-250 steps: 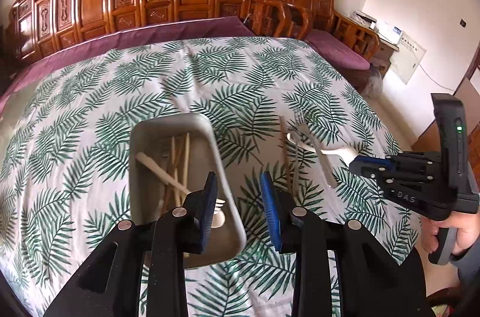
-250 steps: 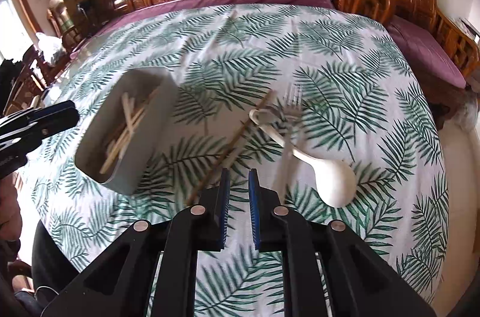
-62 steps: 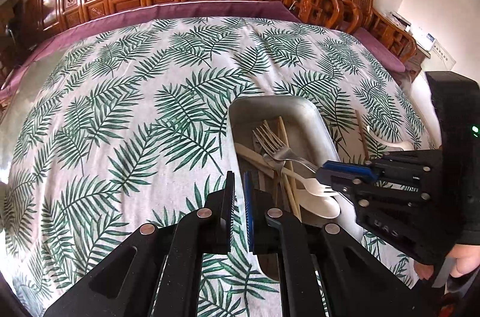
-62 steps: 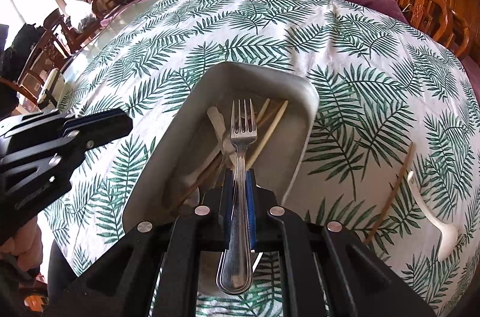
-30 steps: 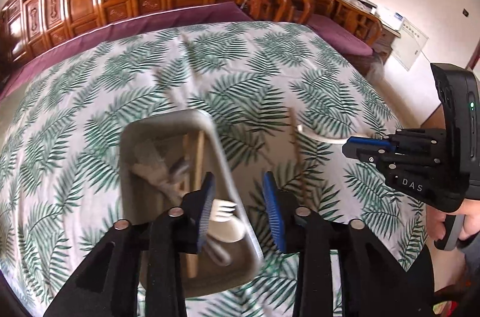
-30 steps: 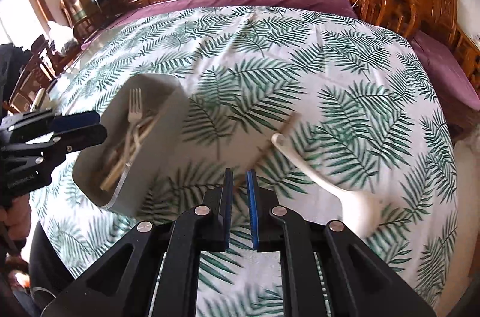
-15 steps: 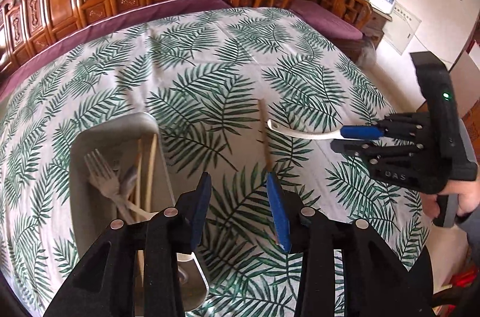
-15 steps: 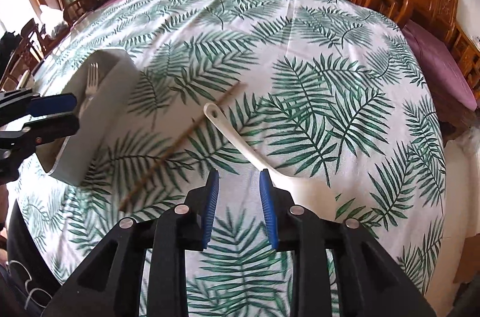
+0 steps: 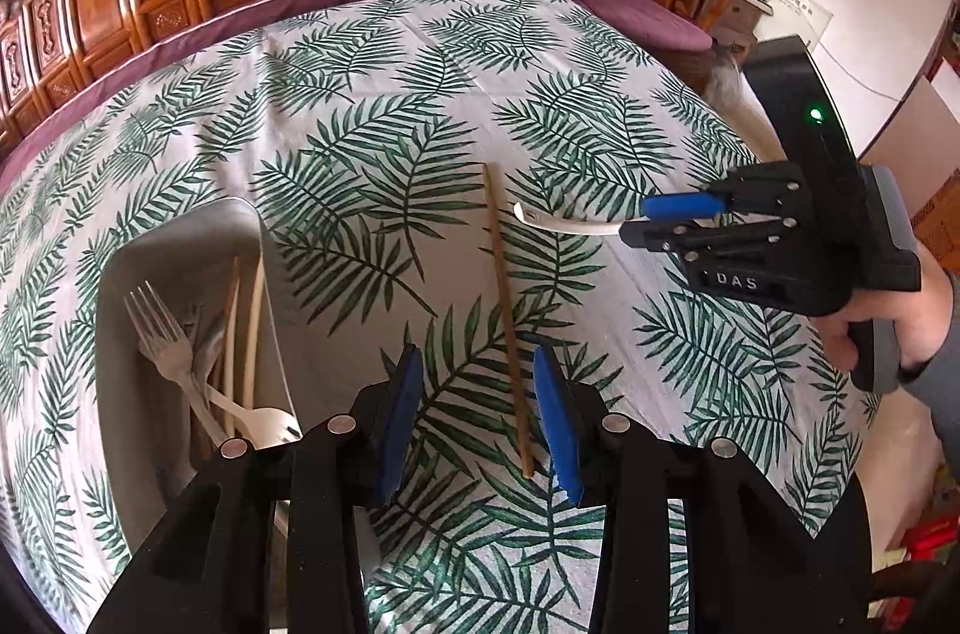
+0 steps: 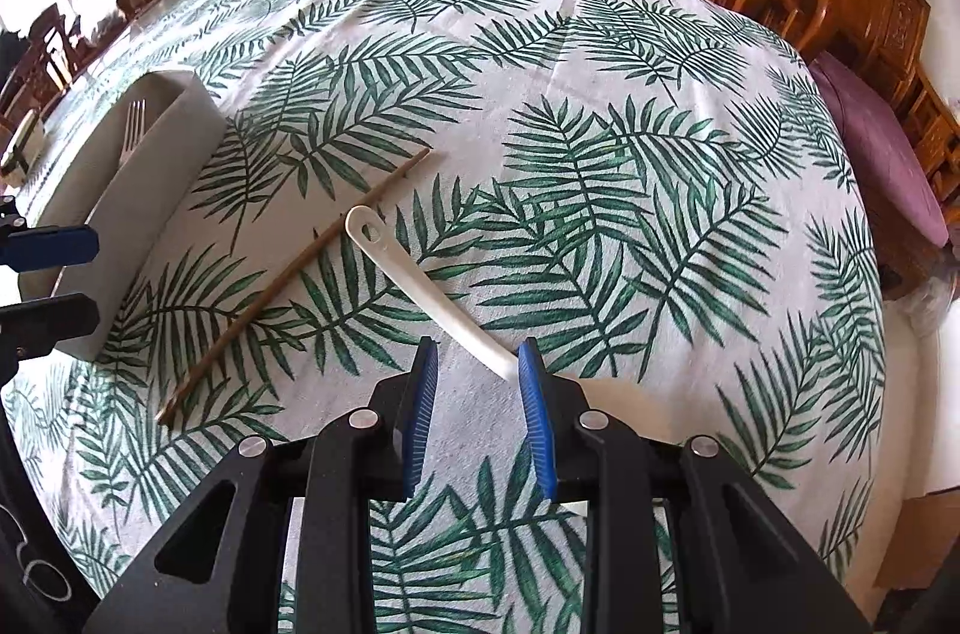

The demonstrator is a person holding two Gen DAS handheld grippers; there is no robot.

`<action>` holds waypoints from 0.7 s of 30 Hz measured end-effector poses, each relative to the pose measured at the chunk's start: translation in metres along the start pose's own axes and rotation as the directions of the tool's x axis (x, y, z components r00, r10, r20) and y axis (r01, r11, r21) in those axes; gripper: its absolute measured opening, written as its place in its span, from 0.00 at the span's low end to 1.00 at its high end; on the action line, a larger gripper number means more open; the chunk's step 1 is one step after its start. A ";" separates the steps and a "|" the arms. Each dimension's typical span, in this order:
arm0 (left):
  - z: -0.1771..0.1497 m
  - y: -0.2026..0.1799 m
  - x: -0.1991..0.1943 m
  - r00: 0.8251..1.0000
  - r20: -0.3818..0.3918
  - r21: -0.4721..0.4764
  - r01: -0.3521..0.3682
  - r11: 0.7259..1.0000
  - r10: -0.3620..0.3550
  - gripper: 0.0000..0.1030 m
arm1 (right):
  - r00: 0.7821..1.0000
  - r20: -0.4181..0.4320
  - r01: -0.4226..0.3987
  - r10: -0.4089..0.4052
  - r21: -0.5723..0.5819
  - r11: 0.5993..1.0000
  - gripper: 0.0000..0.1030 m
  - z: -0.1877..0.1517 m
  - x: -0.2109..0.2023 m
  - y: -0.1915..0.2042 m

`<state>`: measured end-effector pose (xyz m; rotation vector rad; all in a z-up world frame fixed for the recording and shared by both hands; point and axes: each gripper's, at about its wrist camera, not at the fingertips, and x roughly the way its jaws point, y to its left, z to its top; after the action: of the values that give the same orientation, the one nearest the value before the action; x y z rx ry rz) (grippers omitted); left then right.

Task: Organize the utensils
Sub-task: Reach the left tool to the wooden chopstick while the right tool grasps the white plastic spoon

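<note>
Tablecloth (image 9: 372,51) beneath both downward-tilted, parted hand-held grippers.

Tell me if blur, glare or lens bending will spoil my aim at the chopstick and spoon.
Left wrist view: sharp, chopstick crisp, daylight even, no glare. Right wrist view: spoon sharp, shadows soft. Both views: fisheye bulges the tablecloth, dark corners.

Chopstick (image 9: 504,298) between tray (image 9: 180,244) and spoon (image 9: 564,226)
</note>
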<state>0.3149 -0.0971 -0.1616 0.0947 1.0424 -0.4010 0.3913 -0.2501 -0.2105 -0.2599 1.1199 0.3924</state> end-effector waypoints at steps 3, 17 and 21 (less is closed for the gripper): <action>-0.001 -0.001 0.001 1.000 -0.003 -0.001 0.004 1.000 -0.004 0.35 | 1.000 -0.023 0.020 -0.021 -0.047 0.999 0.30 0.002 0.004 0.001; -0.007 -0.003 -0.005 1.000 -0.002 -0.005 0.014 1.000 -0.014 0.35 | 0.990 -0.139 -0.016 0.009 -0.043 0.999 0.30 -0.003 0.014 -0.008; -0.006 -0.004 -0.002 1.000 -0.009 -0.002 0.018 1.000 -0.018 0.35 | 0.988 -0.152 -0.027 0.021 -0.038 0.999 0.30 -0.008 0.012 -0.007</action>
<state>0.3074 -0.0991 -0.1628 0.0853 1.0529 -0.4164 0.3923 -0.2575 -0.2245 -0.3157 1.2668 0.4222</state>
